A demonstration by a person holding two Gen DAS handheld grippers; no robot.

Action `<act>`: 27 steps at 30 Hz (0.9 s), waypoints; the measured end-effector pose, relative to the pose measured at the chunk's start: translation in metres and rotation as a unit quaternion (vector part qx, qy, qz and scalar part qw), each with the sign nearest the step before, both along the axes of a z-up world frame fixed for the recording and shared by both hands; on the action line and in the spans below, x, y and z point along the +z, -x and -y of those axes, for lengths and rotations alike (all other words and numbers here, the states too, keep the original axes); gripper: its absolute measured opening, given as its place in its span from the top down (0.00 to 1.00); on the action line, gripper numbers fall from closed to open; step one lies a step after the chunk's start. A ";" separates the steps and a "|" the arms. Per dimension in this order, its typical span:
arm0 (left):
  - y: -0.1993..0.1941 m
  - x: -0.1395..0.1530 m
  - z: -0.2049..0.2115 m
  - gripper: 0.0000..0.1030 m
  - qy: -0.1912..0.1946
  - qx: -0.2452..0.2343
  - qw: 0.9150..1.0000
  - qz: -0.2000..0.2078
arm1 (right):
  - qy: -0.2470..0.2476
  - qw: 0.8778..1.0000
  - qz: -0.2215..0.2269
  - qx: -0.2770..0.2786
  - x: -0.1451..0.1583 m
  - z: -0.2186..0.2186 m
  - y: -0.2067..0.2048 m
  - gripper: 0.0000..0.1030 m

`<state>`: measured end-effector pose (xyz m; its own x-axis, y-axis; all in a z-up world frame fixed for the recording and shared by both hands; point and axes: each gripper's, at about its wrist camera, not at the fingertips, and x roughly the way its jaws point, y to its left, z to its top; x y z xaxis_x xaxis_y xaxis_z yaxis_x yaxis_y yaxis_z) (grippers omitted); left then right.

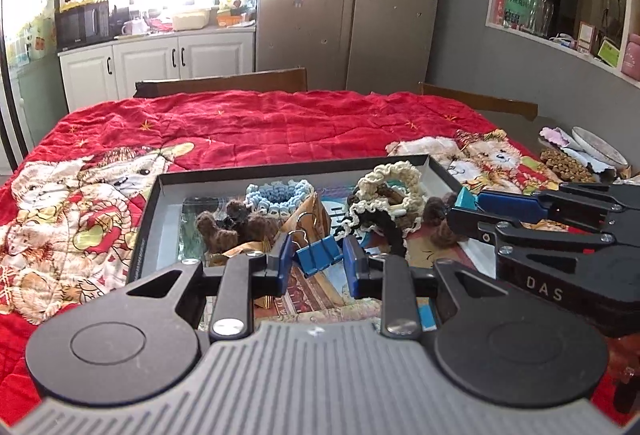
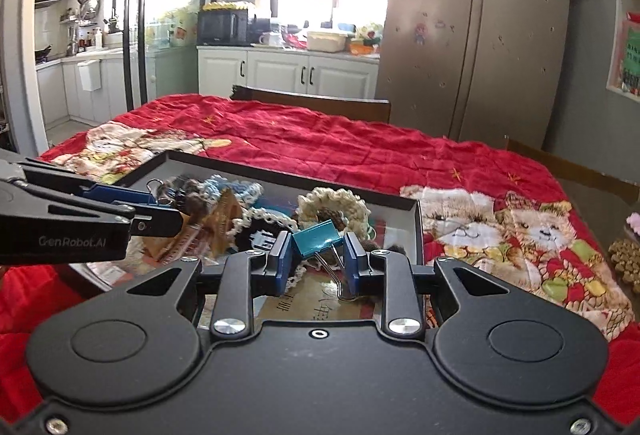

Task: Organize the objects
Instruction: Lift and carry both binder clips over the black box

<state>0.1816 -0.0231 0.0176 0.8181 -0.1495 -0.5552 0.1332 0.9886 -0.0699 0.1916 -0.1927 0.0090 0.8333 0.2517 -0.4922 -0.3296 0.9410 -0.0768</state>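
Note:
A dark shallow box lid (image 1: 168, 181) lies on the red quilt and holds crocheted scrunchies, brown woolly pieces and paper cards. My left gripper (image 1: 317, 262) is shut on a blue binder clip (image 1: 318, 254) over the box's near side. My right gripper (image 2: 317, 255) is shut on a teal binder clip (image 2: 316, 237), its wire handles hanging down, over the box (image 2: 416, 231). The right gripper shows in the left wrist view (image 1: 464, 209) at the right with the teal clip (image 1: 466, 200). The left gripper shows in the right wrist view (image 2: 160, 209) at the left.
A cream scrunchie (image 1: 394, 179), a light blue scrunchie (image 1: 280, 197) and a black and white one (image 1: 372, 221) lie in the box. The red quilt (image 1: 260, 127) covers the table. Wooden chairs (image 1: 224, 83) stand behind. A plate and small brown items (image 1: 568, 163) sit at far right.

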 end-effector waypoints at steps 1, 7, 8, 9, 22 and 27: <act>-0.002 -0.002 0.000 0.70 -0.001 0.001 1.000 -0.003 | -0.001 1.000 -0.003 -0.003 -0.002 0.000 -0.003 0.75; -0.014 -0.017 0.002 0.70 -0.001 0.003 1.000 -0.021 | -0.002 1.000 -0.019 -0.009 -0.013 0.001 -0.014 0.75; -0.016 -0.019 0.002 0.70 -0.002 0.003 1.000 -0.023 | -0.002 1.000 -0.021 -0.009 -0.015 0.001 -0.015 0.75; -0.017 -0.021 0.002 0.70 -0.002 0.003 1.000 -0.026 | -0.002 1.000 -0.023 -0.009 -0.016 0.000 -0.016 0.75; -0.029 -0.035 0.004 0.70 -0.013 0.001 0.999 -0.046 | -0.005 0.999 -0.052 -0.011 -0.033 0.000 -0.029 0.75; -0.032 -0.040 0.004 0.70 -0.012 -0.004 0.998 -0.054 | -0.007 0.998 -0.061 -0.015 -0.038 0.001 -0.034 0.75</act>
